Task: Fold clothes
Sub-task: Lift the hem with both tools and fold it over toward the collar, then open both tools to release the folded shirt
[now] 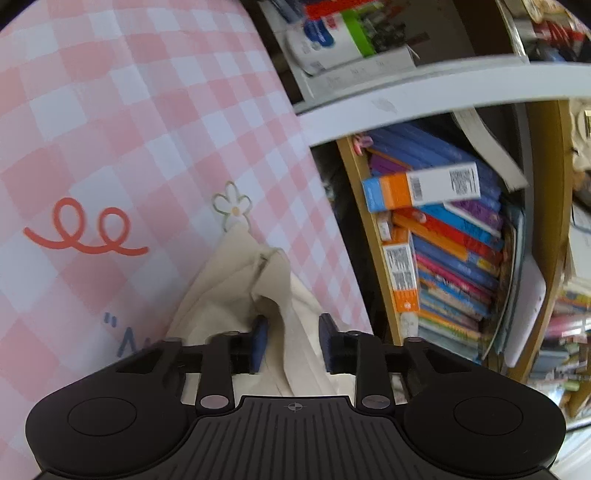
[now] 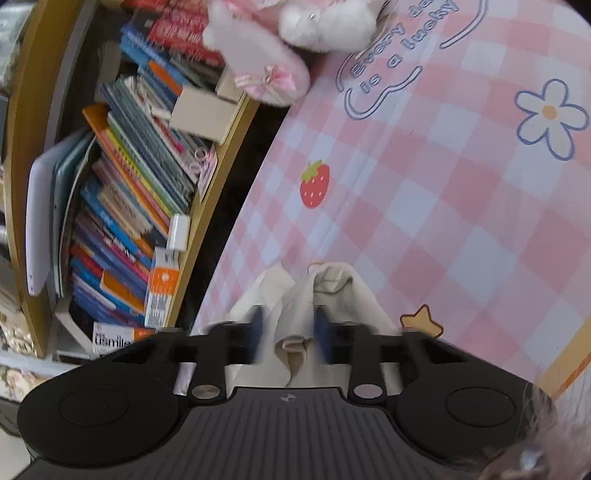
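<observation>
Tongs (image 1: 291,341) on the left pointed forward and down over the pink checked surface (image 1: 140,122), near its right edge. Blue pads (image 1: 260,341) stood a moderate gap apart, with cream cloth (image 1: 240,291) bunched between and ahead of them. Cloth met the left pad; cannot tell whether the right pad pressed it, so a firm grip cannot be told.

Tongs (image 2: 288,332) on the right likewise tilted down over the surface (image 2: 461,192), near its left edge, blurred. Pads (image 2: 255,325) about as far apart, cloth (image 2: 332,288) gathered in a ridge between them and spilling forward onto the checks. Cannot tell if pinched.

Cloth in both views lay at the near end of the surface, partly lifted into folds at the tongs.

Bookshelf (image 1: 546,221) beside the surface, crammed with tilted books (image 1: 454,266) and an orange box (image 1: 421,190). Same shelf (image 2: 22,155) in the right view, books (image 2: 125,206) leaning in stacks. Plush toys (image 2: 325,22) at the far corner.
</observation>
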`<state>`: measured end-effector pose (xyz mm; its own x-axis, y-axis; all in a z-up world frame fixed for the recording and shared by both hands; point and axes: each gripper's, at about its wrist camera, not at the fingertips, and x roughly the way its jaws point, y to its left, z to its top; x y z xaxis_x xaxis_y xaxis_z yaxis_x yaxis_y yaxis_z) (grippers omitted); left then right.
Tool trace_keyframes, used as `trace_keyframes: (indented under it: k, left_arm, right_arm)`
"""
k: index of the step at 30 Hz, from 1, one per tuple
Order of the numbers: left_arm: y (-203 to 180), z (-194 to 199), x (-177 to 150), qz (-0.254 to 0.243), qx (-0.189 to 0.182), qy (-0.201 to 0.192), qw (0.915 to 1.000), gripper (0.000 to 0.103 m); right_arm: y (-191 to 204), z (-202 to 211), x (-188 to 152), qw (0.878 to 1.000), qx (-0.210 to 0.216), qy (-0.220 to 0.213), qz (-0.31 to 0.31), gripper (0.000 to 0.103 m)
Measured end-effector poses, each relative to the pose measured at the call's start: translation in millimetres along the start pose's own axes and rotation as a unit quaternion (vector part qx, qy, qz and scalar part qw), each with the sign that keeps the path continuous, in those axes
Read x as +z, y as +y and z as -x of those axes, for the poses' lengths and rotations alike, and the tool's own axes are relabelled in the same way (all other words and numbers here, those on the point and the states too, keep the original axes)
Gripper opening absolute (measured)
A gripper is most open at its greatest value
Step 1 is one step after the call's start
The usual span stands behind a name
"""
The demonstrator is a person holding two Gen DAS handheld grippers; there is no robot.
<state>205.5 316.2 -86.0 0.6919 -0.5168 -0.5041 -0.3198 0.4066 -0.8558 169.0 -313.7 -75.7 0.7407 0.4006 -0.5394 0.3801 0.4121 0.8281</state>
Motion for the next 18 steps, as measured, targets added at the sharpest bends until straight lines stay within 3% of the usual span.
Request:
trace_keyframes:
  k: [2,6,7,8,9,10,11,14,16,18]
  left_arm:
    - [-5,-2,2,0.000,-0.001,0.007,1.0000,0.000]
    - [-2,-1,19,0.059,0.009,-0.040,0.9974,0.001]
    - [-1,-1,23,0.074,0.011,-0.052,0.9958,0.008]
    - [-1,-1,27,0.089,0.014,-0.064,0.9939,0.021]
    - [0,0,31,0.104,0.016,-0.076,0.9916,0.033]
    - [0,0,35,0.115,0.018,-0.083,0.9898,0.035]
    - [-2,2,37,0.108,0.018,-0.073,0.9913,0.038]
    - [-23,14,27,0.006,0.054,-0.070,0.9961,0.056]
    - [-37,15,13,-0.073,0.072,-0.047,0.9936,0.056]
    - [-51,9,-4,-0.153,0.082,-0.012,0.9848,0.056]
  right_arm:
    - [3,-1,3,1.000,0.010,0.001,0.003,0.008]
    - [11,-9,17,0.998,0.044,-0.015,-0.029,0.008]
    - [12,-14,22,0.998,0.035,-0.024,-0.041,0.009]
    - [14,-18,27,0.998,0.026,-0.033,-0.053,0.014]
    - [15,-21,31,0.997,0.015,-0.046,-0.066,0.033]
    - [16,-18,32,0.995,0.002,-0.067,-0.075,0.053]
    - [17,-13,32,0.994,-0.003,-0.084,-0.070,0.054]
    - [26,-1,25,0.997,-0.002,-0.081,-0.009,0.054]
    - [40,5,14,0.995,-0.028,-0.063,0.076,0.054]
    - [59,3,-6,0.979,-0.059,-0.038,0.190,0.054]
